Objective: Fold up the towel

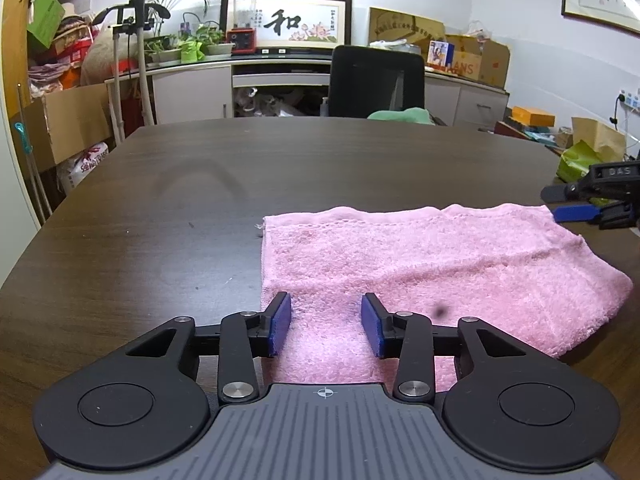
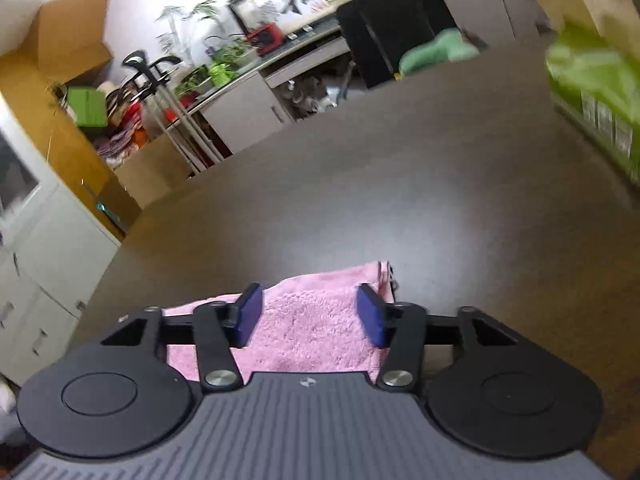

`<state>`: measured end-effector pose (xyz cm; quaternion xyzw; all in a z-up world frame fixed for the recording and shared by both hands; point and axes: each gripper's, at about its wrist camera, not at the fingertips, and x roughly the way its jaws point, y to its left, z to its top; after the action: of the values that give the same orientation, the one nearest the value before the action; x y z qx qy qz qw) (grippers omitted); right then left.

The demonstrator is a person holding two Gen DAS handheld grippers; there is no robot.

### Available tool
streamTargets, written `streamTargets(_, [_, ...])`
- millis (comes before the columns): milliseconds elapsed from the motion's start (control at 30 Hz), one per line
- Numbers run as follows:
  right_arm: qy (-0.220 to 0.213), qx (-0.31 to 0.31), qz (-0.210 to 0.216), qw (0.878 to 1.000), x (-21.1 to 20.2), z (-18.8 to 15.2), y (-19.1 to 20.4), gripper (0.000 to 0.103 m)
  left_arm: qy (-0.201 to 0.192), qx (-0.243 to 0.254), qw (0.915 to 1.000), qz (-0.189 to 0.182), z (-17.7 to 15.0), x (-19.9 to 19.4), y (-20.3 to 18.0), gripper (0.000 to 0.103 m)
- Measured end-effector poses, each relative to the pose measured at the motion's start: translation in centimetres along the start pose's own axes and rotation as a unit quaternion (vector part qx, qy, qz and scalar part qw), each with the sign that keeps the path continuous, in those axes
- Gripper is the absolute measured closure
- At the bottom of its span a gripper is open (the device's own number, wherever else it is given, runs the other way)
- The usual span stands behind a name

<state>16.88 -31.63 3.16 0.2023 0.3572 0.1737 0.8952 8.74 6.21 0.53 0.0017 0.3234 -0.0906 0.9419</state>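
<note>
In the left wrist view your left gripper (image 1: 326, 326) hangs open low in the frame, over the near left part of the pink towel (image 1: 432, 272), which lies folded on the dark table (image 1: 160, 220) from the centre out to the right edge. Neither pad pinches cloth, so closing here would likely bunch one layer or catch nothing, and the fold would drag crooked. At the right edge the right gripper (image 1: 576, 208) sits by the towel's far right corner; it looks clear of the cloth. In the right wrist view, which is blurred, your right gripper (image 2: 310, 314) is also open, with the towel (image 2: 304, 332) at the bottom centre between the pads but not squeezed. Clamp there and you may miss the lower layer.
</note>
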Motion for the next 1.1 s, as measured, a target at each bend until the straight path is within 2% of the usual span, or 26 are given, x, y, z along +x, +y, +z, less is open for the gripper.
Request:
streamTargets(67, [0.016, -0.005, 0.015, 1.0, 0.3, -0.6, 0.6, 0.044, 0.0, -0.001, 1.0, -0.001, 0.0, 0.0, 0.1, 0.059])
streamTargets(133, [0.031, -0.018, -0.009, 0.999, 0.8, -1.0, 0.9, 0.046, 0.001, -0.003, 1.0, -0.003, 0.1, 0.0, 0.2, 0.058])
streamTargets(233, [0.03, -0.023, -0.03, 0.999, 0.8, -0.9, 1.0, 0.047, 0.002, -0.005, 1.0, -0.005, 0.1, -0.1, 0.0, 0.057])
streamTargets(267, [0.024, -0.029, -0.042, 0.998, 0.6, -0.8, 1.2, 0.043, 0.002, -0.005, 1.0, -0.006, 0.1, -0.1, 0.0, 0.057])
streamTargets(300, [0.015, -0.038, -0.058, 0.997, 0.3, -0.8, 1.4, 0.041, 0.002, -0.005, 1.0, -0.007, 0.1, -0.1, 0.1, 0.055])
streamTargets(433, [-0.004, -0.04, -0.071, 0.997, -0.7, -0.8, 1.1, 0.039, 0.004, -0.005, 0.9999, -0.014, 0.1, -0.1, -0.1, 0.046])
streamTargets(733, [0.017, 0.005, -0.054, 0.998, 0.2, -1.3, -1.1, 0.041, 0.005, -0.01, 0.9998, -0.017, 0.2, 0.1, 0.0, 0.045])
streamTargets(933, [0.031, -0.009, -0.042, 0.999, 0.4, -1.6, -0.6, 0.044, 0.006, -0.008, 0.9998, -0.019, 0.1, 0.0, -0.1, 0.04])
streamTargets(967, [0.034, -0.014, -0.045, 0.998, 0.5, -1.6, -0.4, 0.042, 0.006, -0.008, 0.9998, -0.019, 0.1, 0.0, -0.2, 0.04])
streamTargets(1033, [0.037, -0.009, -0.037, 0.999, 0.4, -1.6, -0.4, 0.031, 0.006, -0.007, 0.9998, -0.019, 0.1, 0.1, -0.3, 0.039])
streamTargets(1100, [0.041, -0.014, -0.031, 0.999, 0.3, -1.7, -0.2, 0.013, 0.006, -0.006, 0.9998, -0.02, 0.2, 0.1, -0.3, 0.038])
